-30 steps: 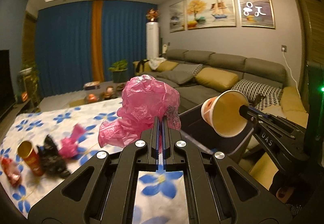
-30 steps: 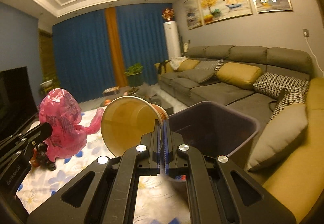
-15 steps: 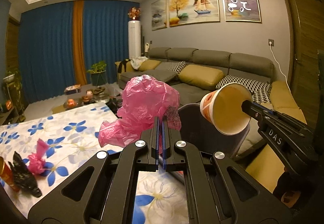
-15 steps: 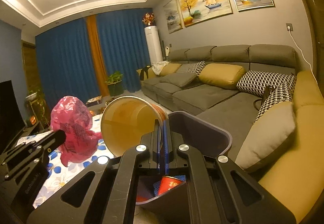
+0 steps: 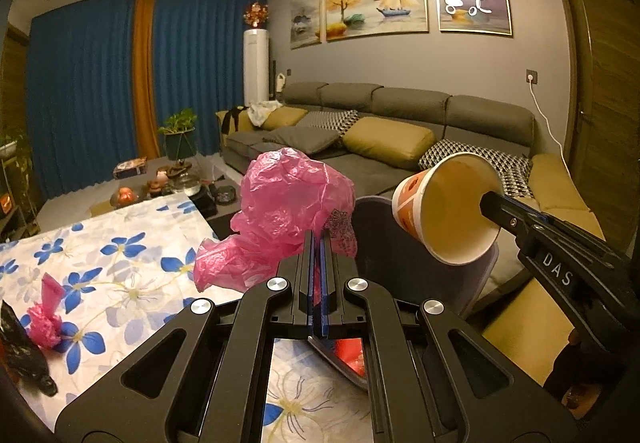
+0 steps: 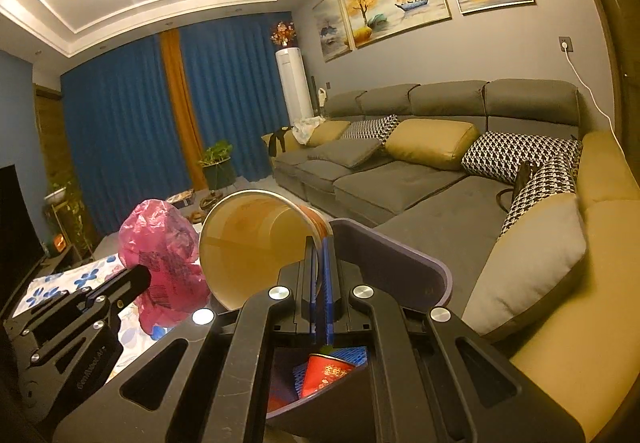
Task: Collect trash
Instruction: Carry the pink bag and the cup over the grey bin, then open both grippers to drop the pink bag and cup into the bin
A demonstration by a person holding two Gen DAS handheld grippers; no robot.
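My left gripper (image 5: 318, 239) is shut on a crumpled pink plastic bag (image 5: 288, 211), held in the air at the table's edge beside the bin. The same pink bag (image 6: 160, 247) shows at the left of the right wrist view. My right gripper (image 6: 319, 243) is shut on the rim of an orange paper cup (image 6: 248, 243), tilted on its side with its mouth toward the camera. In the left wrist view that cup (image 5: 448, 211) hangs over the dark purple trash bin (image 5: 384, 239). The bin (image 6: 400, 263) holds a red cup (image 6: 326, 373) and blue wrappers.
The table with a white, blue-flowered cloth (image 5: 120, 255) carries a small pink wrapper (image 5: 44, 319) and a black wrapper (image 5: 24, 359) at the left. A grey sofa (image 6: 420, 179) with yellow and patterned cushions lies beyond the bin. A low table with small objects (image 5: 160, 183) stands by the blue curtains.
Both grippers have moved right, toward and over the bin, carrying the bag and the cup. The table's trash has slid to the left edge, and the bin's inside now shows.
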